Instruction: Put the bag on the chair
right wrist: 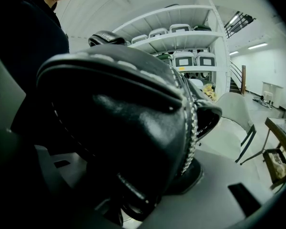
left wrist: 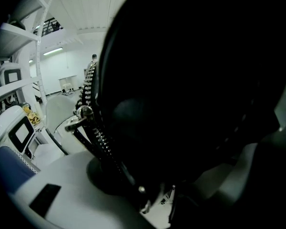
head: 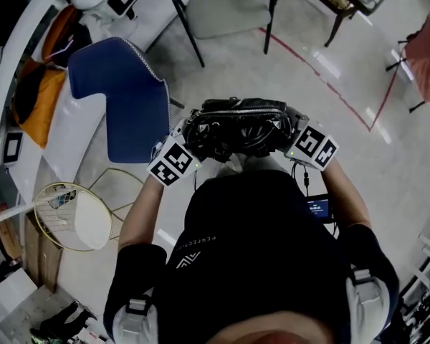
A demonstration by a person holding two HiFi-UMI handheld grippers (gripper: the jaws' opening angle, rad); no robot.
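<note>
I hold the black leather bag (head: 236, 126) mid-frame, left gripper (head: 188, 140) and right gripper (head: 292, 138) each clamped on one end; the grey chair (head: 226, 9) stands top centre, well apart.

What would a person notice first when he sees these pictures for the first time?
The black leather bag is held up in front of the person's chest, with the left gripper and the right gripper each clamped on one end of it. On the floor to the left stands a blue chair, and a grey chair stands further ahead.
</note>
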